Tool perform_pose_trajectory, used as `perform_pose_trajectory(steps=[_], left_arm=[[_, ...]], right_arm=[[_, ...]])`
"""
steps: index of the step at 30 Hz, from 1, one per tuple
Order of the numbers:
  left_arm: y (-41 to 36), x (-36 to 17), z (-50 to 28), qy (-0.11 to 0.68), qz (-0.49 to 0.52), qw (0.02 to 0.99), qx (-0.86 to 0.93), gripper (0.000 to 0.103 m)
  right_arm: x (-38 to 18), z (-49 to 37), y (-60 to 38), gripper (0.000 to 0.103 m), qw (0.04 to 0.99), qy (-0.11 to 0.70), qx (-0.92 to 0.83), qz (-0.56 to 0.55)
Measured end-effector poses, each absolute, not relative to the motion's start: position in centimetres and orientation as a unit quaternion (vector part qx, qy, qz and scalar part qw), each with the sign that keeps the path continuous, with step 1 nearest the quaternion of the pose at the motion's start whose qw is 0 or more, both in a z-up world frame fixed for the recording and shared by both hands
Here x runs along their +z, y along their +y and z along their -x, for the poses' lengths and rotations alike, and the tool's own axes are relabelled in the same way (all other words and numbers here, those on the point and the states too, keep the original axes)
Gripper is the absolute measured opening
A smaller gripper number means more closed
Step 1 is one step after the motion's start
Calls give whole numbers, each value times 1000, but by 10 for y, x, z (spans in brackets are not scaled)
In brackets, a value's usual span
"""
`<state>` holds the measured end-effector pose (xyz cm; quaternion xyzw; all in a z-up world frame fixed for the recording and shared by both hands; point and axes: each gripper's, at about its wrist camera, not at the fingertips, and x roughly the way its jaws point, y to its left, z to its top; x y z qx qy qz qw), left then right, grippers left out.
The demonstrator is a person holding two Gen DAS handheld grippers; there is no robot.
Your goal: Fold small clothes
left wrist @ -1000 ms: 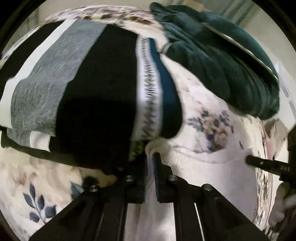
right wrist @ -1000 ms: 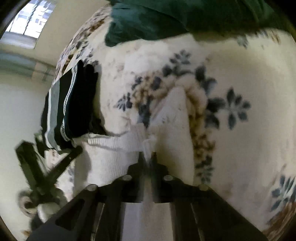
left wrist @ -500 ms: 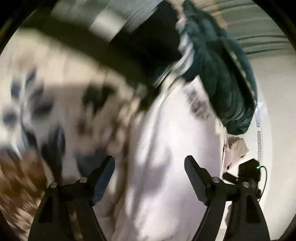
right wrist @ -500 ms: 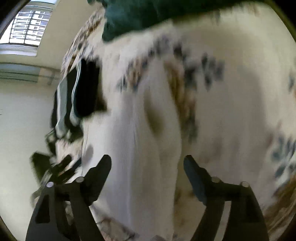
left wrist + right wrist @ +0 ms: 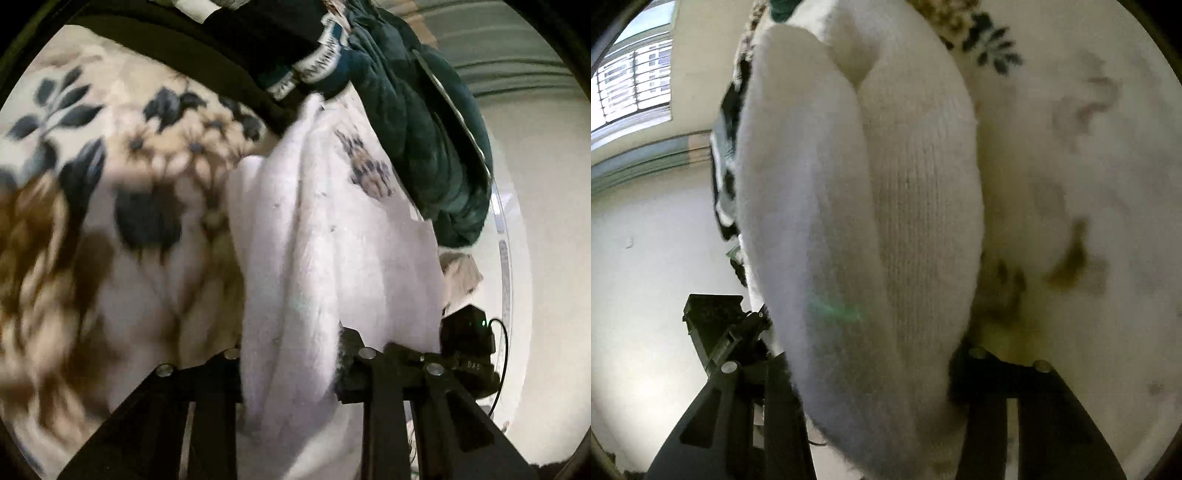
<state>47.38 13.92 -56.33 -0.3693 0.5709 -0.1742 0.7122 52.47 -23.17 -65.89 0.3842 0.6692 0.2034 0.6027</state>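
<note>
Your left gripper (image 5: 291,369) is matte black, angular struts studded with silver screw heads. Your right gripper (image 5: 871,362) matches it; its housing carries a green light, a thin black cable and faint lettering.

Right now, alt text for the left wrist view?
White knit garment bunched between the left gripper's fingers, lying on a floral blanket. Dark green fabric and a striped dark garment sit beyond it; the right gripper shows at the right edge.
</note>
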Motion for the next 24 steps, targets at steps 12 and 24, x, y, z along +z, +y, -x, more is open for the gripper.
perform_pose_trajectory(steps=[12,24], left_arm=[[120,-538,-444,601,244,747,-146,56],[76,-564,-527,584,83,795,-144,4]], right_arm=[[-620,-445,-249,65,652,711,116,-236],[-558,-552,-206,5,761,626,117,-129]])
